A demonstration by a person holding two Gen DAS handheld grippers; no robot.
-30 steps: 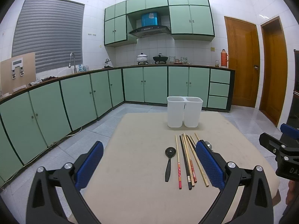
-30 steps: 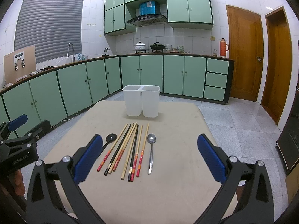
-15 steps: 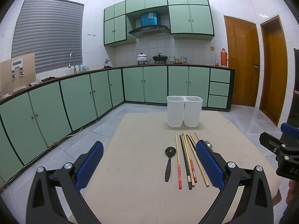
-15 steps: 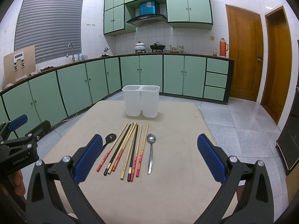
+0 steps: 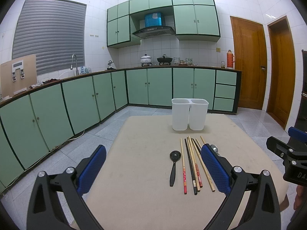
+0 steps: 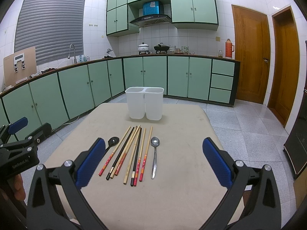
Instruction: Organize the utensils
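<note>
Both your left tool (image 5: pixel 151 169) and right tool (image 6: pixel 153 163) gape empty; pinch those light, stiff, slippery chopsticks (image 6: pixel 132 149) mid-shaft, holder (image 6: pixel 144 105) at twelve o'clock.

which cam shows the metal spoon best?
Right wrist. The metal spoon lies fully in view on the table, just right of the chopsticks. In the left wrist view only its bowl peeks out behind that gripper's right finger.

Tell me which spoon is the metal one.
The silver spoon on the right end of the row, beside the chopsticks. The black spoon lies at the left end, dark and matte, not shiny.
</note>
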